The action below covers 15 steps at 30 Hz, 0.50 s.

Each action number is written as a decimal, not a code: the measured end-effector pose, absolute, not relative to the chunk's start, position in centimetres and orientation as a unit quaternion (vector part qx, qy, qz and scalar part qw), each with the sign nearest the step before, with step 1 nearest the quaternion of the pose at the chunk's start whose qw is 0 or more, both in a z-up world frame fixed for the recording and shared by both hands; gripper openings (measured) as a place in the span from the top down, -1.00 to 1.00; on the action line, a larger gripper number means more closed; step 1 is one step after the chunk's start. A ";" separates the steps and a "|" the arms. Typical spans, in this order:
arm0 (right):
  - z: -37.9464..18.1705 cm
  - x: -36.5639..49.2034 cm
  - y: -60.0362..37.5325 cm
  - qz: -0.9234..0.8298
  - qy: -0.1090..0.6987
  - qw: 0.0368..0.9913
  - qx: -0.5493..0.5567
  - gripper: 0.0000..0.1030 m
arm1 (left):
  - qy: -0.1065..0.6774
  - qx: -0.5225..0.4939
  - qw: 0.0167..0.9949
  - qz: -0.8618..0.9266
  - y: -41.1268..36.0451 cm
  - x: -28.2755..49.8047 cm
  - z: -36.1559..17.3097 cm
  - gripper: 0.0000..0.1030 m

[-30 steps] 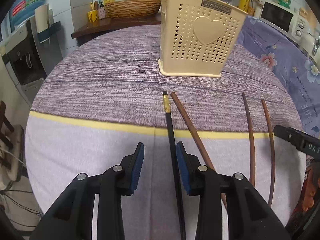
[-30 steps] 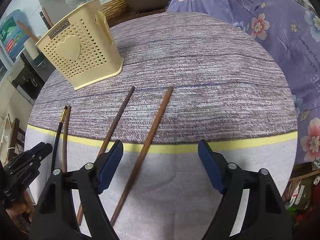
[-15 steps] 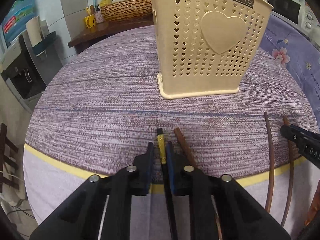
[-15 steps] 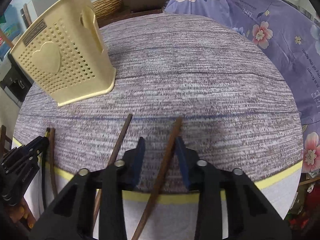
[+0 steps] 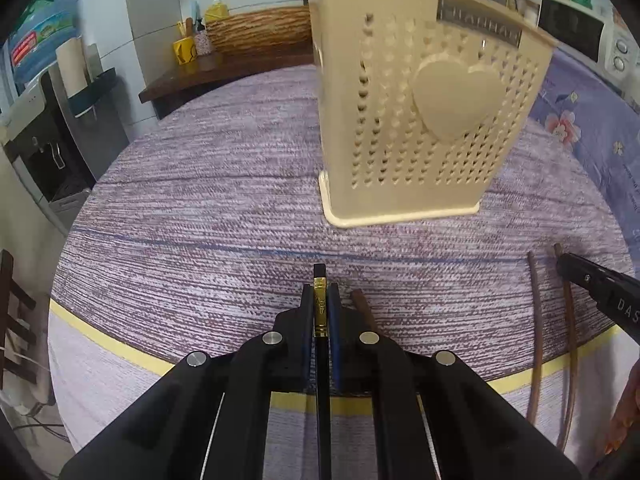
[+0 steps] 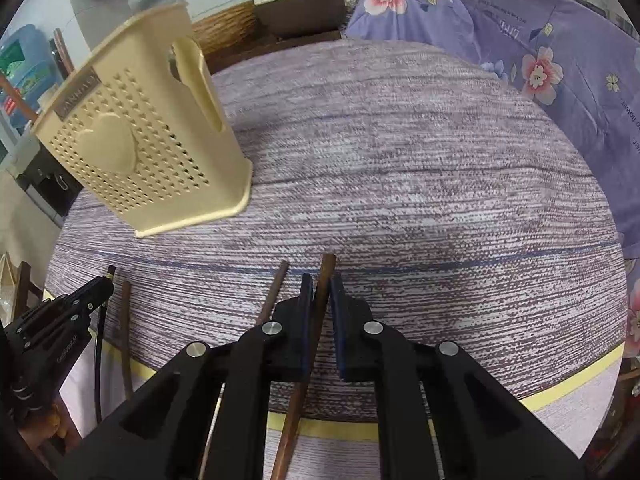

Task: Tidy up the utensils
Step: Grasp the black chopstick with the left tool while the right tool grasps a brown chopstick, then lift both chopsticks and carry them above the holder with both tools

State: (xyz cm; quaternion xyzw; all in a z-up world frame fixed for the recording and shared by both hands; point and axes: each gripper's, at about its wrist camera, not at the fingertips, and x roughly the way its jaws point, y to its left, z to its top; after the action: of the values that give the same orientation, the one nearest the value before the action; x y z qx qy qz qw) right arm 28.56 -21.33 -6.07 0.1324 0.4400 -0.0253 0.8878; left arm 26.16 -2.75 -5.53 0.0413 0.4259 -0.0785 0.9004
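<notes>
At the near edge of the round table [image 5: 168, 216], the left gripper [image 5: 320, 300] has its blue pads pressed in on a black chopstick [image 5: 322, 400], gripping it at the gold band just short of its far tip; the black tip pokes out a little beyond the fingertips and the shaft runs back between the two fingers toward the camera. Just to the right of that gripper a brown chopstick [image 5: 362, 306] lies on the cloth, its end showing beside the right finger. Further toward the right edge lie two more brown sticks: a thin one [image 6: 276, 286] just left of the right gripper [image 6: 319, 286], outside the fingers, and a thicker brown chopstick [image 6: 326, 270] that this gripper has clamped between its pads. Its far end sticks out past the fingertips and its length slants back down between the fingers. All the sticks cross the yellow stripe [image 5: 120, 350] on the tablecloth and point away toward the middle of the table. Beyond them, near the centre and well apart from both grippers, a cream perforated utensil holder [image 5: 420, 120] with a raised heart stands upright.
</notes>
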 end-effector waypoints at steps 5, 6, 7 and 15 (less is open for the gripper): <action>-2.1 26.4 -21.1 0.015 0.385 0.914 0.128 0.82 | 0.377 0.004 0.921 -0.096 -1.0 24.3 -1.0 0.84; -0.9 25.6 -21.0 0.023 0.369 0.921 0.123 0.83 | 0.361 -0.004 0.927 -0.100 -0.4 23.7 0.3 0.84; 0.3 25.0 -21.0 0.031 0.352 0.928 0.118 0.83 | 0.345 -0.012 0.933 -0.104 0.1 23.1 1.6 0.84; 8.4 20.7 -21.9 0.070 0.256 0.960 0.091 0.85 | 0.240 -0.044 0.963 -0.110 3.3 19.6 9.9 0.84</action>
State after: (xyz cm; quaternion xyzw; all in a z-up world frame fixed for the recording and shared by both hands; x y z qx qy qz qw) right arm 20.69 -21.89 8.35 0.0906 0.2556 0.0705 0.9599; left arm 19.59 3.31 9.93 -0.0445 0.2400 -0.1100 0.9635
